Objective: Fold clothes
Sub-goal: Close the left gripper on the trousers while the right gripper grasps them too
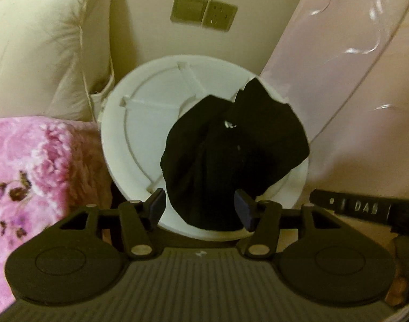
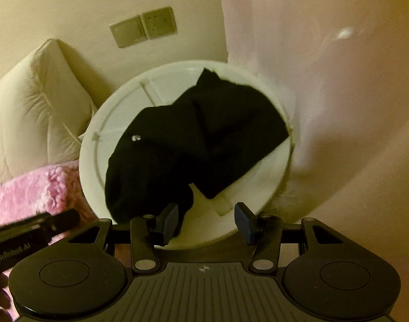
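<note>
A crumpled black garment (image 1: pixel 231 155) lies in a heap on a round white table (image 1: pixel 140 134); a small white logo shows on it. In the left wrist view my left gripper (image 1: pixel 201 209) is open, its fingers set either side of the heap's near edge, not closed on it. In the right wrist view the same black garment (image 2: pixel 193 145) covers the middle and right of the round white table (image 2: pixel 97 155). My right gripper (image 2: pixel 204 224) is open at the table's near rim, with the cloth's lower fold beside its left finger (image 2: pixel 168 224).
A cream pillow (image 1: pixel 43 43) leans on the wall at the left, above a pink floral blanket (image 1: pixel 30 177). A glossy pink panel (image 1: pixel 352 86) stands at the right. Wall switches (image 1: pixel 204 12) sit above the table. The other gripper's black body (image 1: pixel 365 209) shows at the right edge.
</note>
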A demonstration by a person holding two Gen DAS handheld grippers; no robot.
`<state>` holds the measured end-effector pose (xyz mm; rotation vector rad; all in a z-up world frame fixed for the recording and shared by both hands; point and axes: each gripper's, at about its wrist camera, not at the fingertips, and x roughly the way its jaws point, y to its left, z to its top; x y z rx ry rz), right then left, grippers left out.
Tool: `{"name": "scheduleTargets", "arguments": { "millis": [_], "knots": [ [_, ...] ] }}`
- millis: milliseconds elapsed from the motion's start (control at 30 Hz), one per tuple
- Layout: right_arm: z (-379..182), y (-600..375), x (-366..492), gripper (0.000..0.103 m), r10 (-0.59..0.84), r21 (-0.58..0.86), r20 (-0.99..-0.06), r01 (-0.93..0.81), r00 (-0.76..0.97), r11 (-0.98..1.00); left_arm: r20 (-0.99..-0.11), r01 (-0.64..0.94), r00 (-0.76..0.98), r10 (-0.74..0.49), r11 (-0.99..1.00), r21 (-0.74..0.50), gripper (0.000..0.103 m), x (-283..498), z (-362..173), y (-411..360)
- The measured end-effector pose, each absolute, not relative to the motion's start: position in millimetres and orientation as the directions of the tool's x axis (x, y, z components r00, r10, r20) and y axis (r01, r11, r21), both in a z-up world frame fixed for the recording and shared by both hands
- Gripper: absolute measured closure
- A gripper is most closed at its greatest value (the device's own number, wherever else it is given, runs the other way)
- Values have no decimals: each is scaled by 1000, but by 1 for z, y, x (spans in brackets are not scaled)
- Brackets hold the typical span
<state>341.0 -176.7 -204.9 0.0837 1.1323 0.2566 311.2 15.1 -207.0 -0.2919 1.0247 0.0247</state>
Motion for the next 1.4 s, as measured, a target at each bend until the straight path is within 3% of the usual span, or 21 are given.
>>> {"name": "scheduleTargets", "arguments": {
  "millis": [133, 200, 233, 333, 700, 767, 800, 867, 933, 967, 1000, 1067, 1167, 1400],
  "knots": [
    [-239, -193, 373, 50, 330, 365, -872, 31, 361, 930, -866, -143, 485, -123, 965, -218, 50, 340, -236, 13],
    [-256, -208, 390, 29, 357, 428, -865, 150, 352, 891, -866, -137, 480, -139, 963, -230, 50, 352, -247, 11],
    [-265, -216, 397, 27, 377, 464, -858, 209, 350, 861, -865, -136, 480, -145, 962, -237, 49, 359, -253, 10],
    [-288, -234, 414, 26, 409, 521, -843, 348, 349, 779, -867, -148, 473, -155, 956, -251, 49, 378, -268, 11],
    [-358, -250, 459, 22, 445, 604, -797, 518, 408, 606, -877, -199, 439, -195, 931, -307, 50, 429, -311, 19],
    [-369, -248, 465, 20, 458, 620, -785, 537, 417, 572, -870, -173, 443, -218, 931, -322, 67, 433, -313, 19],
    [-370, -246, 467, 12, 458, 621, -784, 533, 420, 575, -867, -156, 444, -225, 934, -322, 69, 434, -313, 18],
    [-367, -239, 472, 12, 453, 619, -785, 506, 423, 601, -865, -131, 449, -224, 941, -311, 82, 435, -308, 15],
    [-363, -233, 475, 35, 451, 618, -784, 477, 426, 625, -863, -106, 455, -218, 949, -296, 89, 434, -303, 13],
    [-359, -232, 475, 56, 455, 622, -781, 460, 428, 634, -861, -96, 457, -221, 951, -295, 92, 432, -299, 13],
    [-356, -231, 476, 68, 460, 625, -778, 444, 429, 643, -859, -90, 459, -228, 950, -300, 93, 430, -296, 13],
    [-348, -228, 476, 83, 470, 630, -771, 410, 430, 659, -844, -77, 475, -249, 944, -322, 95, 424, -287, 16],
    [-320, -226, 469, 88, 481, 672, -723, 344, 496, 655, -809, -58, 517, -278, 932, -357, 100, 414, -266, 24],
    [-214, -204, 437, 89, 548, 736, -549, 53, 631, 675, -671, -75, 695, -257, 903, -424, 101, 369, -190, 53]
  ]
}}
